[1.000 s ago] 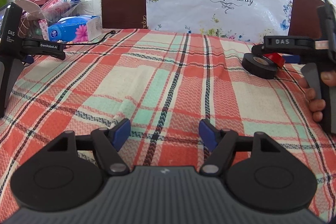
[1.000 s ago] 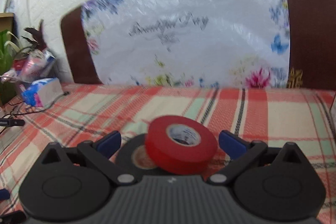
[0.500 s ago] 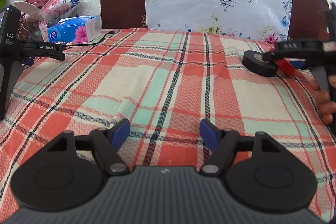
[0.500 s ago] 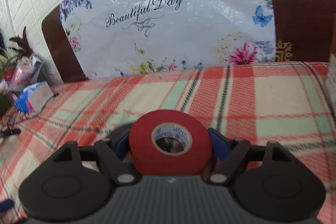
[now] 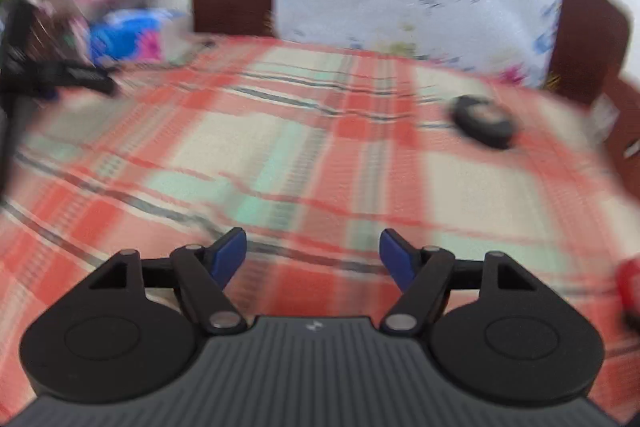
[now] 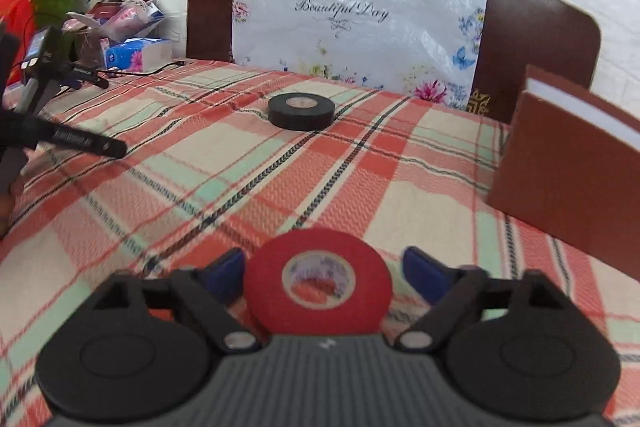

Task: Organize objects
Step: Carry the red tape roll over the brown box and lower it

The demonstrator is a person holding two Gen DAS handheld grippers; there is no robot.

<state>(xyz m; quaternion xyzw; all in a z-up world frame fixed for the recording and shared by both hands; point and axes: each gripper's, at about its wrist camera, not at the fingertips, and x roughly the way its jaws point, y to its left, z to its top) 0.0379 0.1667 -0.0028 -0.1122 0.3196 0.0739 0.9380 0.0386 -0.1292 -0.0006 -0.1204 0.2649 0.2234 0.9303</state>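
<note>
You have two tape rolls on the plaid cloth [image 6: 400, 155]: one black roll [image 6: 301, 111] at 12 o'clock and one red roll [image 6: 318, 281] between your right gripper [image 6: 324, 273] blue pads. Those jaws have just been opening, wide, the right pad clear of it. Your left gripper [image 5: 313, 255] stands open, empty.

"Beautiful Day" stands in dark script on the flowered plastic sheet [image 6: 360, 23] at the upper middle of the right wrist view; the left wrist view shows the same words blurred. Print on the red tape [image 6: 319, 281] core is too small to read
</note>
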